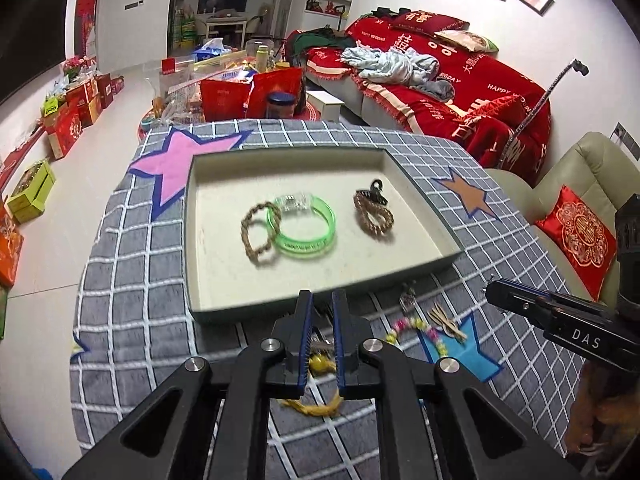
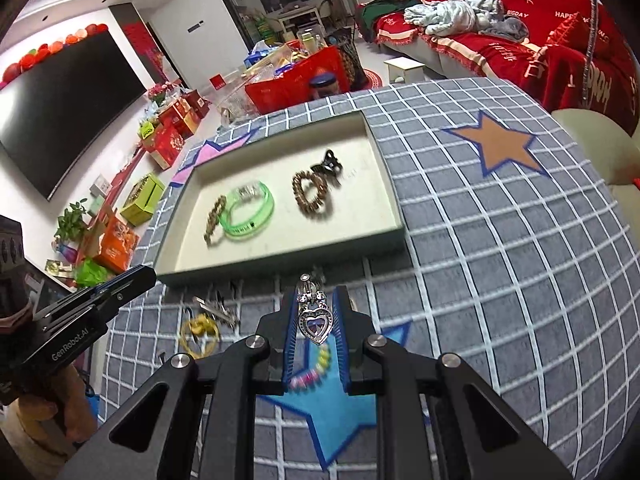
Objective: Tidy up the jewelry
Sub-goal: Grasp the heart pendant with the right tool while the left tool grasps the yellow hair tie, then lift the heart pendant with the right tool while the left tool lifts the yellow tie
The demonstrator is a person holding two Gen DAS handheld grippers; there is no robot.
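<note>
A shallow beige tray point(image 1: 224, 280) point(image 2: 384, 184) lies on the checked cloth. In it are a braided brown bracelet point(image 1: 256, 234) point(image 2: 214, 216), a green bangle point(image 1: 306, 226) point(image 2: 250, 210), a brown beaded bracelet point(image 1: 374, 216) point(image 2: 312, 194) and a black hair claw point(image 1: 374, 191) point(image 2: 328, 164). My left gripper point(image 1: 322, 300) is open just before the tray's near rim, above a yellow tasselled charm point(image 1: 320, 364) point(image 2: 200, 332). My right gripper point(image 2: 316, 296) has its jaws around a heart pendant point(image 2: 316, 322) on a pastel bead chain point(image 2: 316, 364) point(image 1: 416, 326); whether they grip it is unclear.
A silver and a gold hair clip point(image 1: 442, 320) point(image 2: 218, 310) lie on the cloth before the tray. Behind the table are red gift bags point(image 1: 256, 92) and a red sofa point(image 1: 460, 80). A beige armchair point(image 1: 588, 184) stands at the right.
</note>
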